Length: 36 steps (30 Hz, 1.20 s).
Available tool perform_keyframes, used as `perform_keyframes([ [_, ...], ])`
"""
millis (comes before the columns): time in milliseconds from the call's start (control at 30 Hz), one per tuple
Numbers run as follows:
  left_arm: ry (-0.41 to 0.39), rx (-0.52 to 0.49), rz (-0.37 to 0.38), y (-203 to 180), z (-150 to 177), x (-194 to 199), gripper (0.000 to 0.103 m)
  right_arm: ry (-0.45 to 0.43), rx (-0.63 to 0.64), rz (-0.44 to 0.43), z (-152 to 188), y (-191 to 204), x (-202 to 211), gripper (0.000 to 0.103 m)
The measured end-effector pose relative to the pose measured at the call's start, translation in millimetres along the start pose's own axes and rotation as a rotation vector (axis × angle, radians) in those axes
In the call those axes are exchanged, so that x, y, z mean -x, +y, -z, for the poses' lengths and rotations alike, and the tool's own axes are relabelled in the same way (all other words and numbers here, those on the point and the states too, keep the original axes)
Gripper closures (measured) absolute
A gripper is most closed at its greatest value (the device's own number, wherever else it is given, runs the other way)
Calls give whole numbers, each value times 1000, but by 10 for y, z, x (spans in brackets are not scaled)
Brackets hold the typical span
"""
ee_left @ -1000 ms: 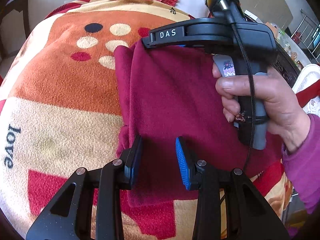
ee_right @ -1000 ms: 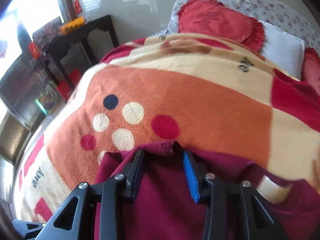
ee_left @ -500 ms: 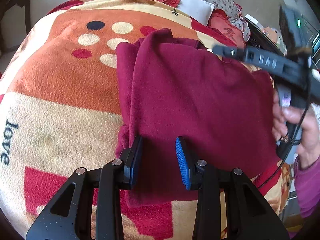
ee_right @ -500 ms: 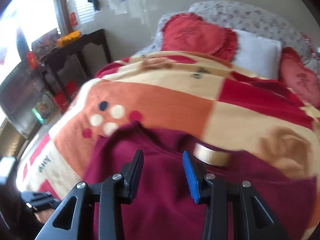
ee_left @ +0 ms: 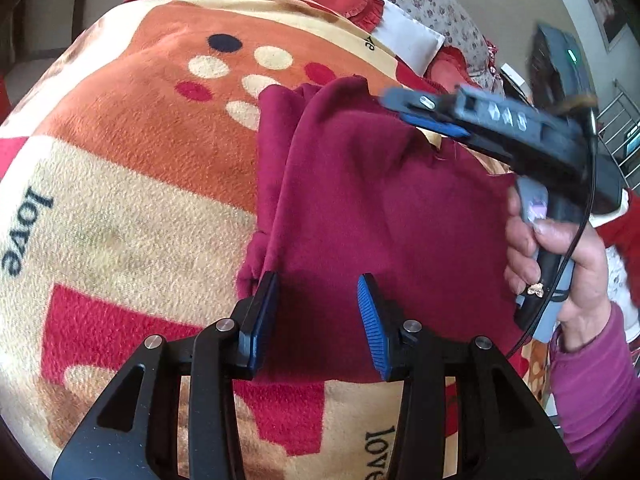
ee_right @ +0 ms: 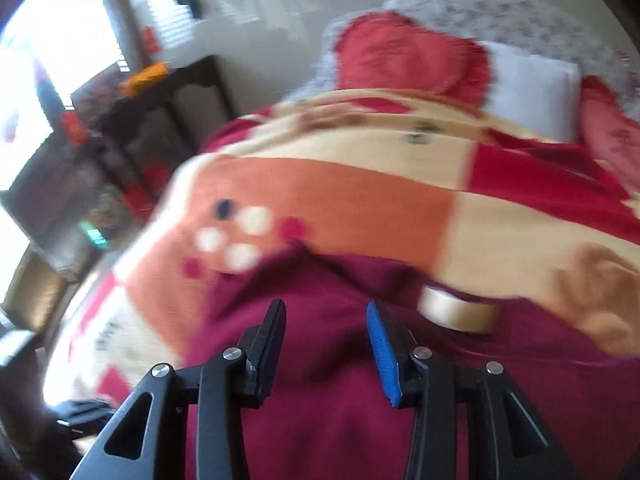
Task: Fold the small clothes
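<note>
A dark red fleece garment (ee_left: 372, 208) lies folded on the patterned blanket (ee_left: 132, 176). My left gripper (ee_left: 318, 320) is open and empty, its fingers just over the garment's near edge. My right gripper (ee_right: 326, 340) is open and empty above the garment (ee_right: 340, 400); the view is blurred by motion. In the left wrist view the right gripper (ee_left: 424, 114) shows at the upper right, held by a hand over the garment's far right corner.
A roll of clear tape (ee_right: 460, 310) sits at the garment's far edge. Red cushions (ee_right: 408, 56) and a white pillow (ee_right: 532, 84) lie at the bed's head. A dark table (ee_right: 160, 116) stands to the left of the bed.
My right gripper left the garment's far left corner, lifted and swung to the right, staying open. My left gripper has hardly moved.
</note>
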State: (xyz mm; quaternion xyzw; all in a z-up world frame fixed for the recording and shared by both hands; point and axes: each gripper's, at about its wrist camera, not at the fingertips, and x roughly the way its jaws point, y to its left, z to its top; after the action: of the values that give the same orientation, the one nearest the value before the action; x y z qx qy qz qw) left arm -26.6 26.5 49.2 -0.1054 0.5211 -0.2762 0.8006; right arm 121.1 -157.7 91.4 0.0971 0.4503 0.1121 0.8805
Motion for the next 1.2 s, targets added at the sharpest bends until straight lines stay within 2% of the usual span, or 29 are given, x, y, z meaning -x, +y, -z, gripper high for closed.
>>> perform_keyframes([
  [67, 7, -4, 0, 16, 10, -33, 63, 49, -30, -72, -88, 85, -226, 63],
  [233, 13, -6, 12, 56, 26, -63, 63, 154, -96, -65, -131, 148, -777, 62],
  [300, 10, -5, 18, 55, 20, -77, 63, 140, -119, -77, -180, 210, -739, 53],
  [367, 8, 5, 34, 84, 22, -80, 63, 131, -101, -92, -204, 300, -693, 31],
  [400, 6, 12, 40, 97, 23, -82, 63, 140, -79, -79, -202, 354, -716, 29],
  [467, -1, 24, 49, 124, 31, -69, 63, 197, 21, 30, -187, 545, -862, 29],
  [633, -6, 18, 47, 196, 107, 40, 63, 218, 184, 193, -110, 841, -1086, 22],
  [700, -5, 5, 34, 158, 107, 37, 63, 206, 214, 218, -79, 884, -1082, 29],
  [733, -6, -3, 27, 134, 112, 42, 63, 195, 226, 240, -64, 879, -1054, 42],
  [767, -6, -9, 21, 99, 113, 38, 63, 184, 228, 226, -53, 857, -1003, 49],
  [800, -7, -17, 14, 84, 118, 53, 63, 173, 220, 202, -47, 833, -949, 55],
  [867, -10, -30, 5, 40, 122, 80, 62, 154, 185, 130, -32, 764, -769, 75],
  [933, -16, -42, 9, 6, 113, 127, 57, 123, 153, 83, -23, 699, -597, 80],
  [1033, -46, -65, 54, -80, 123, 192, 34, 65, 67, -7, -20, 523, -277, 83],
  [1100, -71, -113, 66, -178, 144, 217, 29, 39, 23, -44, 15, 424, -110, 83],
  [1200, -80, -165, 57, -293, 107, 178, 29, 17, 1, -51, 58, 344, 73, 84],
])
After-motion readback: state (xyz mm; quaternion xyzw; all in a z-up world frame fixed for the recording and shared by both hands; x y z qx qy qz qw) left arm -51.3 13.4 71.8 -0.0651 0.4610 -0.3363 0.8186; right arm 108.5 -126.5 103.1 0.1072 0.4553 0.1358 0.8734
